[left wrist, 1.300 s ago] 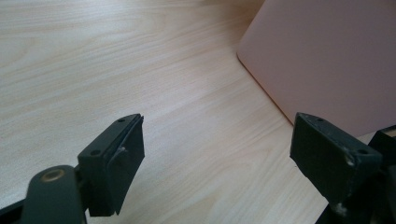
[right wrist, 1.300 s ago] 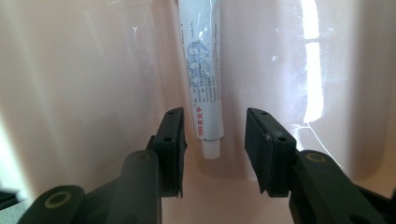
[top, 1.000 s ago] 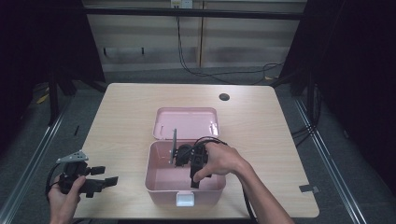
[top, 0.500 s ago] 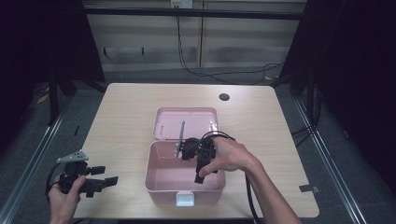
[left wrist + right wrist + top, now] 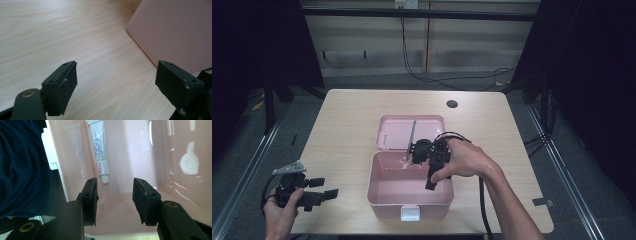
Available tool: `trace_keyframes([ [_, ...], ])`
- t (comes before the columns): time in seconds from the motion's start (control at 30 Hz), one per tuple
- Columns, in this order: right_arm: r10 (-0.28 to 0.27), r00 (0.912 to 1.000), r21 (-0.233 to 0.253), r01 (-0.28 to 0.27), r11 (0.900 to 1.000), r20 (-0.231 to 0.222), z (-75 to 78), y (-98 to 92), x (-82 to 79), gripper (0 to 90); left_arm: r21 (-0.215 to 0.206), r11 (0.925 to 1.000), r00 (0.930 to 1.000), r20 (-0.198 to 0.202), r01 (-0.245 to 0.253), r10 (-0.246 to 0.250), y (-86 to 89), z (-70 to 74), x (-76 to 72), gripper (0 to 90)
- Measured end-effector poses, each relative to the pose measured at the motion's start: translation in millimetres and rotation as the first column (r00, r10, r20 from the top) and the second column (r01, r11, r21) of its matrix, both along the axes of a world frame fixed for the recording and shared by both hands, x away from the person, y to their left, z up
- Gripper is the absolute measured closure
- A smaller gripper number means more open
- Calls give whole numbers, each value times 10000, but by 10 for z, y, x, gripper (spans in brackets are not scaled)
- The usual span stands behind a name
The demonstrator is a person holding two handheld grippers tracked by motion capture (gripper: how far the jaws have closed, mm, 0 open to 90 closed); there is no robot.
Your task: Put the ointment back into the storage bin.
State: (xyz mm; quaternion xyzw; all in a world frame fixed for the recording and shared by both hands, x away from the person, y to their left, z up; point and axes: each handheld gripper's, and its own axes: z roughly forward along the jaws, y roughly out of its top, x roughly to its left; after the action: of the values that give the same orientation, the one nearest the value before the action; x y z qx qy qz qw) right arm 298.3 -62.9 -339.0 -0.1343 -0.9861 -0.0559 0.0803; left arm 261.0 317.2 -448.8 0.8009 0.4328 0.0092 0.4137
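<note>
Tube (image 5: 100,147): white, printed, lying inside the pink box (image 5: 377,197), seen in the right gripper view just beyond and between the parted jaws, untouched. Right gripper (image 5: 114,195): over the box's far rim. Left gripper (image 5: 328,188): jaws apart, at the table's (image 5: 342,125) near-left edge, beside the box.

Box (image 5: 409,200) low centre of frame on table (image 5: 347,125); lid (image 5: 398,132) just behind it. Tube (image 5: 100,150) inside box. Right gripper (image 5: 430,185) over box; left gripper (image 5: 324,189) lower left.
</note>
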Motion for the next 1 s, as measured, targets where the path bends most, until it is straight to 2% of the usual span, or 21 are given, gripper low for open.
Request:
trace_keyframes([
  [0.13, -228, 9997, 264, 224, 9994, 125, 87, -72, -4, 557, 0, 10000, 10000, 11, 7, -7, 0, 0, -2, 177],
  [0.4, -503, 9982, 207, 496, 9986, 322, 191, -266, -46, 557, -7, 10000, 10000, -21, -32, 32, 2, -2, -1, 176],
  [0.47, -641, 9972, 452, 624, 9970, 382, 233, -341, -60, 557, -20, 10000, 10000, -9, -7, 7, -1, -2, -2, 176],
  [0.87, -1561, 9853, 591, 1521, 9866, 692, 256, -726, -139, 558, -9, 10000, 10000, -32, -17, 17, -4, -5, -2, 176],
  [0.97, -1843, 9799, 473, 1811, 9823, 762, 256, -812, -157, 557, -16, 10000, 10000, -41, -11, 11, -3, -6, -3, 176],
  [1.0, -1936, 9774, 630, 1886, 9800, 851, 255, -856, -155, 557, -21, 10000, 10000, -40, -17, 17, -4, -6, -2, 177],
])
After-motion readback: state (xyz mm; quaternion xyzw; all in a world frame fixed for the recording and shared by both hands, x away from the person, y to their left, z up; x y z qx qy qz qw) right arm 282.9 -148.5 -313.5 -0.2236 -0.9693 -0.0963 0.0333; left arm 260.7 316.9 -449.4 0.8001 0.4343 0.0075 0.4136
